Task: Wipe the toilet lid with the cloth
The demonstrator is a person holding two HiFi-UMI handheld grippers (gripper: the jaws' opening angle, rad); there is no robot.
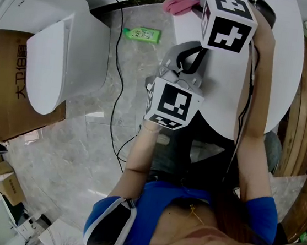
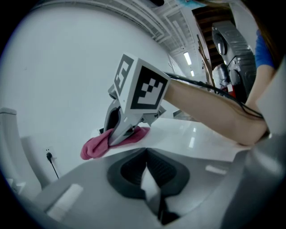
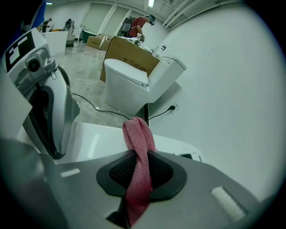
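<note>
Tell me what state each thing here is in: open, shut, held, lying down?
Left gripper: shut, empty.
Right gripper: shut on the cloth.
Cloth: bunched, resting on the toilet lid.
Toilet lid: down.
Other toilet: lid down.
Green bottle: lying on its side.
Black cable: plugged in.

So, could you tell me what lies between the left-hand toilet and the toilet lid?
A green bottle and a black cable, seen in the head view.

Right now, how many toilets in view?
2. The left toilet stands by the cardboard box; the near toilet is upper right, pink cloth at its edge. More may be hidden.
</note>
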